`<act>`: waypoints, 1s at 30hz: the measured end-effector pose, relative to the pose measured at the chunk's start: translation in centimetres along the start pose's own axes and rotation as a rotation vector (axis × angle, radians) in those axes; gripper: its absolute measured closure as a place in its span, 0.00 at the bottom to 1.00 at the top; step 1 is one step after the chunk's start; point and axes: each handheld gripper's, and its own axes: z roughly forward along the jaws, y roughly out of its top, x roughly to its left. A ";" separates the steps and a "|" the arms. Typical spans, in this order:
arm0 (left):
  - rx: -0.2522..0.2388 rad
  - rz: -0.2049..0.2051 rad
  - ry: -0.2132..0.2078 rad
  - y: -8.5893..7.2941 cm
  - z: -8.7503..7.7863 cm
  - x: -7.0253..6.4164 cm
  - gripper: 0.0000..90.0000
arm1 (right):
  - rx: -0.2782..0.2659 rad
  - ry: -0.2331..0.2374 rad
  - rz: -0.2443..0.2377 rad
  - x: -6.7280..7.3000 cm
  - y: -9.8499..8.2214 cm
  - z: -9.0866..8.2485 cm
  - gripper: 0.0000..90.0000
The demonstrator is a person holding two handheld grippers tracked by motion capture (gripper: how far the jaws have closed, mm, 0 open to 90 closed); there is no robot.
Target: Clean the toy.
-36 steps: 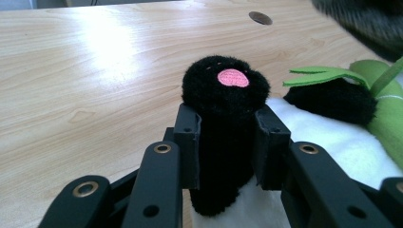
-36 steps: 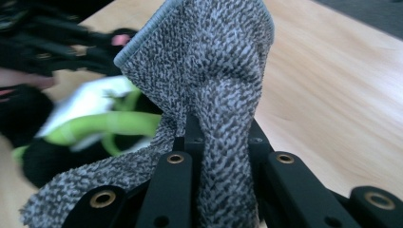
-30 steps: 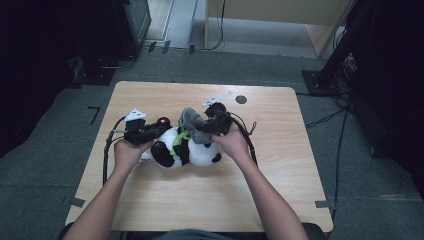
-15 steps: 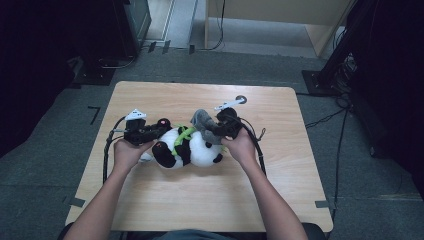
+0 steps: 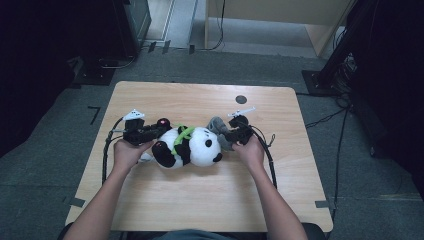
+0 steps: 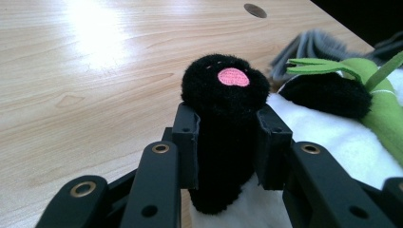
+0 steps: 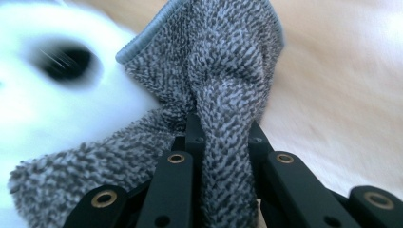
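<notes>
A plush panda (image 5: 190,147) lies on its back in the middle of the wooden table (image 5: 200,210), with a green felt piece (image 5: 181,136) across its chest. My left gripper (image 5: 156,131) is shut on one of its black paws (image 6: 223,114), the one with a pink pad; in the left gripper view the jaws press both sides of that limb. At the panda's head end, my right gripper (image 5: 226,136) is shut on a bunched grey cloth (image 7: 223,95). The cloth (image 5: 218,129) rests against the panda's white head (image 7: 52,90).
A round dark hole (image 5: 241,99) sits in the tabletop near the far edge. Cables (image 5: 267,152) trail from both grippers along the table. Dark stands and a wooden cabinet stand on the floor beyond the table.
My right gripper has come down and moved right with the grey cloth, from above the panda to the table beside its head. The left gripper has stayed put.
</notes>
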 end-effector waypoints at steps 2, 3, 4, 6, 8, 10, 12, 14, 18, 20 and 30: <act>-0.001 -0.005 0.000 -0.1 0.0 0.1 0.75 | 0.037 -0.034 -0.013 -0.5 -0.7 0.6 0.88; -0.002 -0.004 0.000 -0.1 0.0 0.1 0.75 | 0.024 -0.022 0.006 -0.9 -1.0 0.5 0.88; -0.003 -0.001 0.001 -0.1 0.0 0.1 0.75 | 0.018 -0.016 0.027 -1.1 -1.0 0.4 0.88; -0.004 0.002 0.005 -0.1 0.0 0.0 0.74 | 0.006 -0.025 0.022 -1.1 -0.6 -0.4 0.88; -0.004 0.003 0.006 -0.1 0.0 0.0 0.74 | -0.019 -0.037 0.003 -0.6 0.1 -1.6 0.88; -0.005 0.007 0.007 -0.1 0.0 0.0 0.74 | -0.054 -0.032 -0.015 -0.2 1.0 -2.8 0.88; -0.005 0.011 0.008 -0.1 0.0 -0.1 0.74 | -0.073 -0.026 -0.027 0.5 1.9 -3.8 0.88; -0.006 0.014 0.011 -0.1 0.0 -0.1 0.74 | -0.091 -0.016 -0.046 1.2 2.8 -4.4 0.88; -0.004 0.022 0.014 -0.1 -0.1 -0.1 0.74 | -0.127 0.029 -0.097 3.7 5.0 -5.3 0.88; -0.003 0.027 0.016 0.0 -0.1 -0.2 0.74 | -0.141 0.048 -0.109 4.8 5.8 -5.4 0.88; 0.000 0.028 0.014 0.0 -0.1 -0.2 0.74 | -0.070 0.122 -0.186 9.5 6.8 -2.5 0.88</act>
